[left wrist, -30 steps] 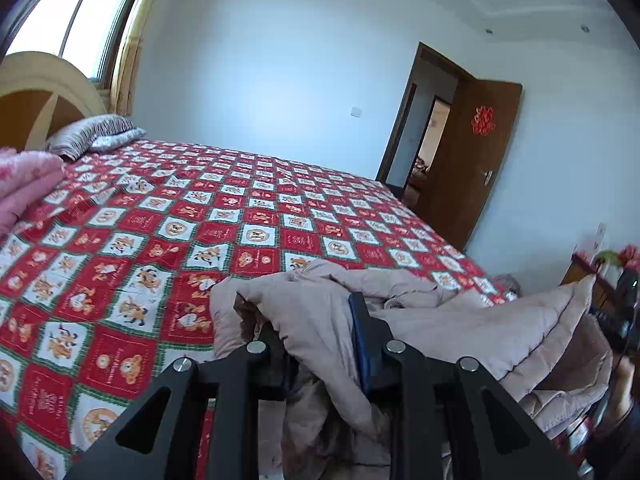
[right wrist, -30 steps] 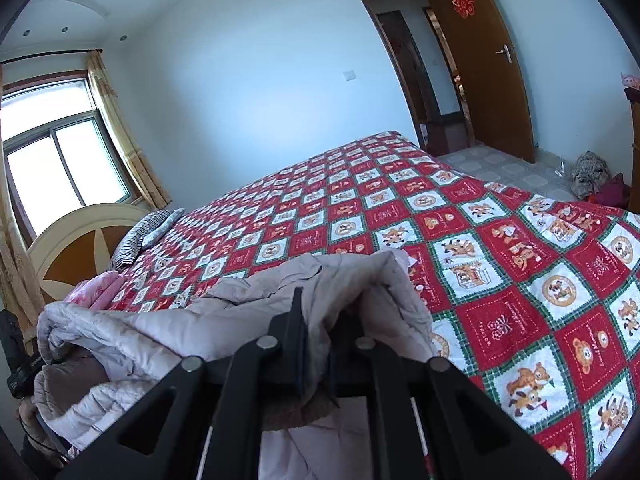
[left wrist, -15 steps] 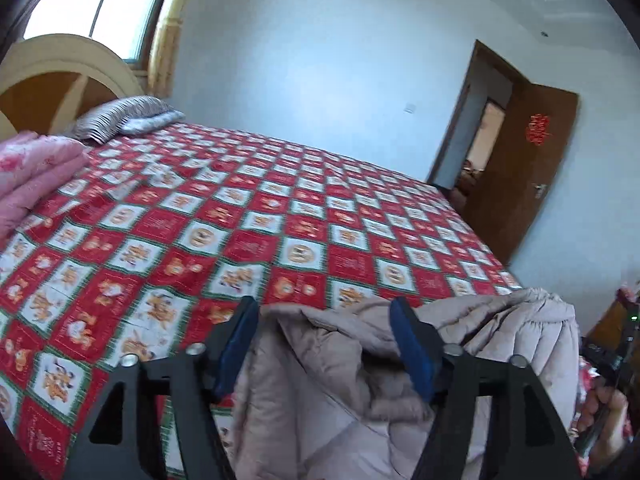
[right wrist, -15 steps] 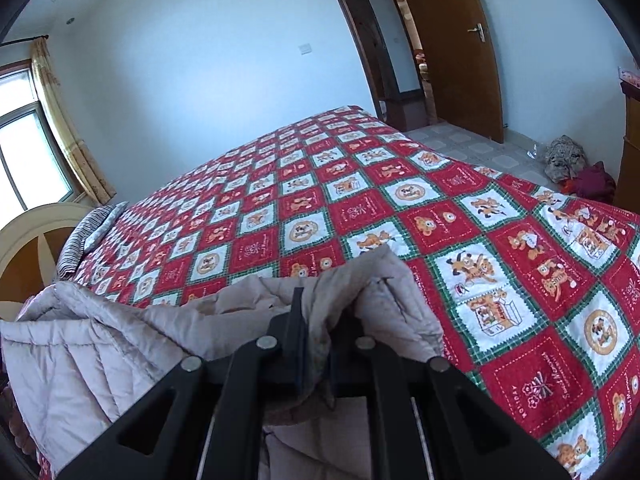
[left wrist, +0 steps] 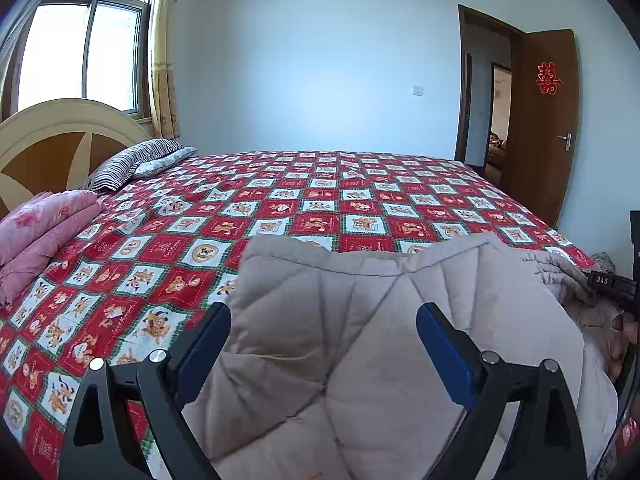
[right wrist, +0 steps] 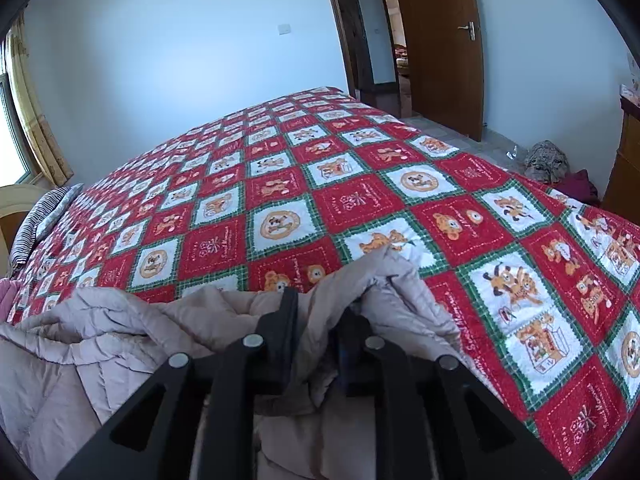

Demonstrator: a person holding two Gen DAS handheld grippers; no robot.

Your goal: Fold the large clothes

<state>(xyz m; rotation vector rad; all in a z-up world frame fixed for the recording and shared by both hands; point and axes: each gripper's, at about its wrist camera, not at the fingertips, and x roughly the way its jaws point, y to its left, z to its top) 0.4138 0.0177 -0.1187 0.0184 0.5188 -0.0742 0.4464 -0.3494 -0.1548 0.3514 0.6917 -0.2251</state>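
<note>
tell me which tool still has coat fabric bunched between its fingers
The right tool: a fold of the beige coat sits between its narrow, opening jaws. The left tool stands wide apart over flat quilting.

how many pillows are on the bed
1 striped pillow at the head of the red patterned bed, by the headboard. Folded pink bedding lies nearer; more may be hidden.

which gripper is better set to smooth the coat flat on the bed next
Left, probably. The left hand-held gripper has its jaws wide and opening, clear of the coat. The right hand-held gripper is just opening, with a fold bunched between its fingers.
</note>
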